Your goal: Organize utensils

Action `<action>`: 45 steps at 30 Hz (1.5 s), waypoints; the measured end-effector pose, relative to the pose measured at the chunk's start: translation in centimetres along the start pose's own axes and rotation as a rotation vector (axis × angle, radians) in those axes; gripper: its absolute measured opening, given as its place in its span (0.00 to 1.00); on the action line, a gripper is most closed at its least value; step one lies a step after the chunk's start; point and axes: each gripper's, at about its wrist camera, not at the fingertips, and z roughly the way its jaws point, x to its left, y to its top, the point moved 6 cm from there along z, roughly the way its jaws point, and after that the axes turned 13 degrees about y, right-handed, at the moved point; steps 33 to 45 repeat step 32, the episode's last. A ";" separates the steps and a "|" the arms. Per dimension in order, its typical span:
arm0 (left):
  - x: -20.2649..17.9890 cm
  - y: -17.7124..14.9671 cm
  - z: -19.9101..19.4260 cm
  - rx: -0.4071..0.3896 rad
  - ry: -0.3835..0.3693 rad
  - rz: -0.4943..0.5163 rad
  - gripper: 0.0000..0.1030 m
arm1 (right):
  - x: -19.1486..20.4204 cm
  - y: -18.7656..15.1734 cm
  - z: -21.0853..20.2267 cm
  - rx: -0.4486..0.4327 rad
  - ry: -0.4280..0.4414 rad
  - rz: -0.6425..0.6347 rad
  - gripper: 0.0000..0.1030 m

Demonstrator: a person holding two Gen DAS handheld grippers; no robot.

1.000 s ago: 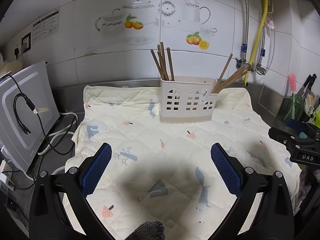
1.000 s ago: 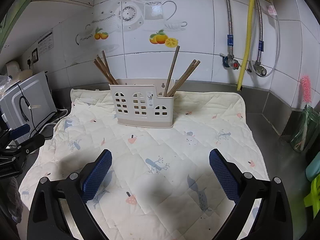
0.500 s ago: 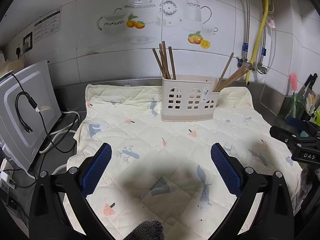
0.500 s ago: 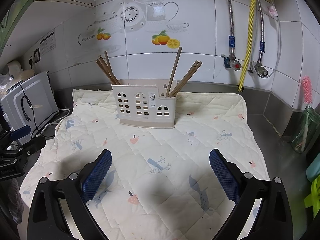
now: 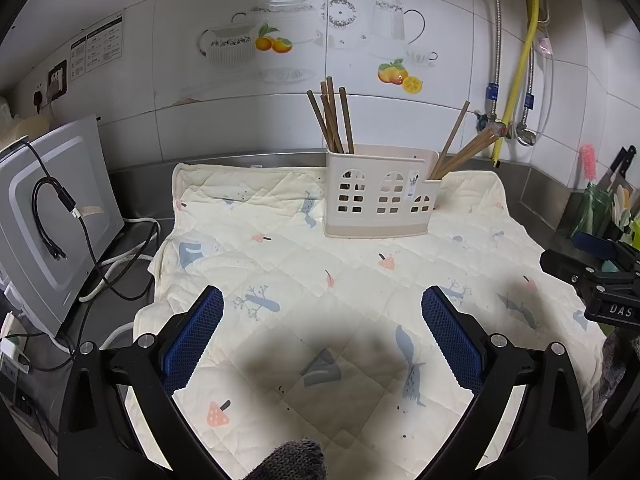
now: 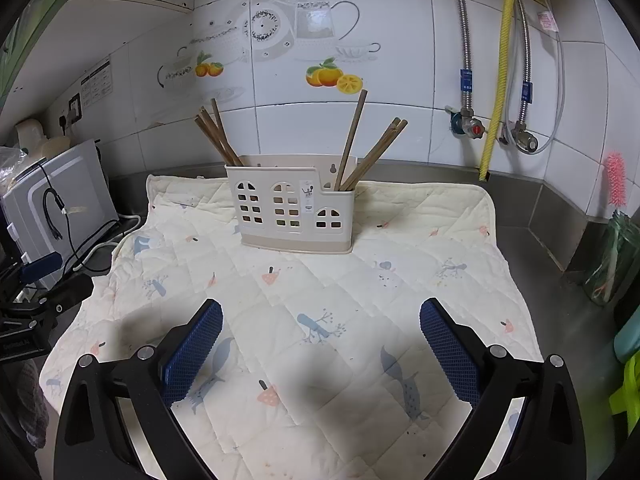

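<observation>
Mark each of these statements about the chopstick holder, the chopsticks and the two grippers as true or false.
1. The cream holder stands upright on the quilted mat. True.
2. All chopsticks sit in one compartment. False: one bunch stands at the holder's left end, another leans out at its right end.
3. The left gripper holds a chopstick. False: its fingers are spread and hold nothing.
4. The right gripper is open and holds nothing. True.
5. Loose chopsticks lie on the mat. False: none are visible there.
</observation>
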 end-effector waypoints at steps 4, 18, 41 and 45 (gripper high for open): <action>-0.1 -0.1 0.0 0.003 0.000 0.001 0.95 | 0.0 0.0 0.0 0.000 0.000 0.002 0.93; -0.9 -0.3 -0.2 -0.010 0.000 0.020 0.95 | -0.1 -0.2 0.1 0.002 0.003 0.005 0.93; 0.1 -0.4 0.4 0.012 0.013 -0.010 0.95 | -0.2 -0.5 0.1 0.008 0.002 0.008 0.93; 0.1 -0.4 0.4 0.012 0.013 -0.010 0.95 | -0.2 -0.5 0.1 0.008 0.002 0.008 0.93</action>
